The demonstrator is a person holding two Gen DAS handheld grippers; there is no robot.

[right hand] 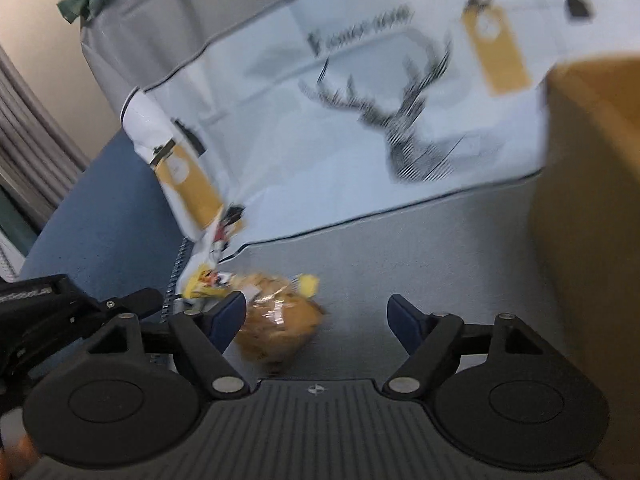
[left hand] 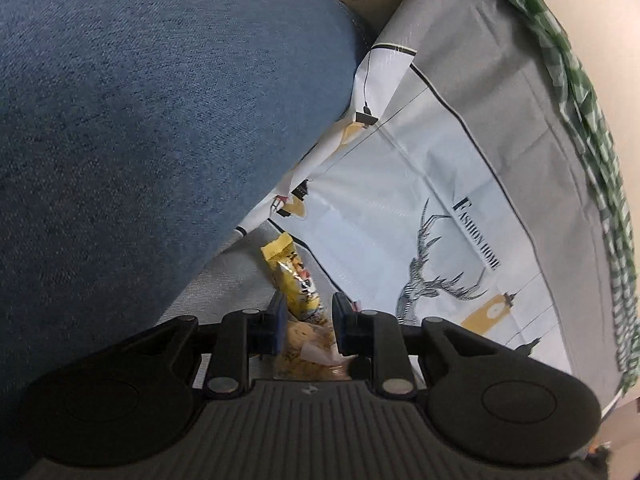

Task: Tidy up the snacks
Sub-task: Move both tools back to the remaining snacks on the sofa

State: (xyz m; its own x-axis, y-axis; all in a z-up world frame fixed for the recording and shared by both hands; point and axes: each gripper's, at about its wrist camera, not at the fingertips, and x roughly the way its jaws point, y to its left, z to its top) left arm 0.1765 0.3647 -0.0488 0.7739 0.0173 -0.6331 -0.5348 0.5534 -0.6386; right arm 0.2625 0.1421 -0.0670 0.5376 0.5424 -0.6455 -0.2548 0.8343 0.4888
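Observation:
A fabric storage box with a deer print (left hand: 432, 240) lies open in both views (right hand: 380, 128). On its grey floor lie a yellow snack packet (left hand: 294, 276) and a clear bag of golden-brown snacks (left hand: 308, 344). My left gripper (left hand: 306, 320) has its fingers narrowly apart around the clear bag, just behind the yellow packet. In the right wrist view my right gripper (right hand: 316, 316) is wide open and empty; the clear bag (right hand: 276, 320) lies by its left finger, the yellow packet (right hand: 208, 280) behind it.
A blue denim-like cushion (left hand: 140, 140) fills the left of the left wrist view and shows in the right one (right hand: 104, 208). A brown cardboard box (right hand: 592, 208) stands at the right. Green checked cloth (left hand: 592, 128) edges the fabric box.

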